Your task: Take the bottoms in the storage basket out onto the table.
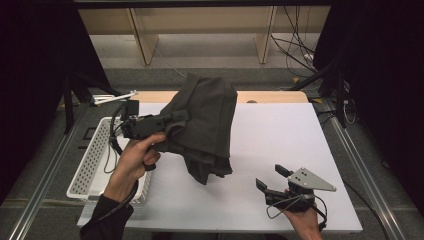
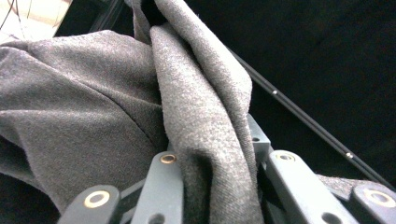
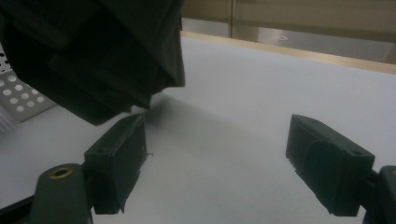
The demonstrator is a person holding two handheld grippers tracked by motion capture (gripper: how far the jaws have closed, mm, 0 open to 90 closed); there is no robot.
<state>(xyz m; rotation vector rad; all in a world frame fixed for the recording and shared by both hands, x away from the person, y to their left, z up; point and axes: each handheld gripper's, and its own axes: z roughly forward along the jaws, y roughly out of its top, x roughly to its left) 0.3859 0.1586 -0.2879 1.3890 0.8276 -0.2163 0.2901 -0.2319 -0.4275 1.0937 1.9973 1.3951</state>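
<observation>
Overhead, plus two close claw-mounted views

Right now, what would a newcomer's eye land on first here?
The dark grey folded garment, lifted clear of the white table and hanging in a bunch from the left gripper, whose jaws are clamped on a fold of it. Next, the right gripper, low at the table's near right with jaws wide open and nothing between them. The white perforated basket sits at the left edge.

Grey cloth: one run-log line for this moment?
left tool: shut on grey cloth, lifted over table | right tool: open, empty, low | white basket: left edge
</observation>
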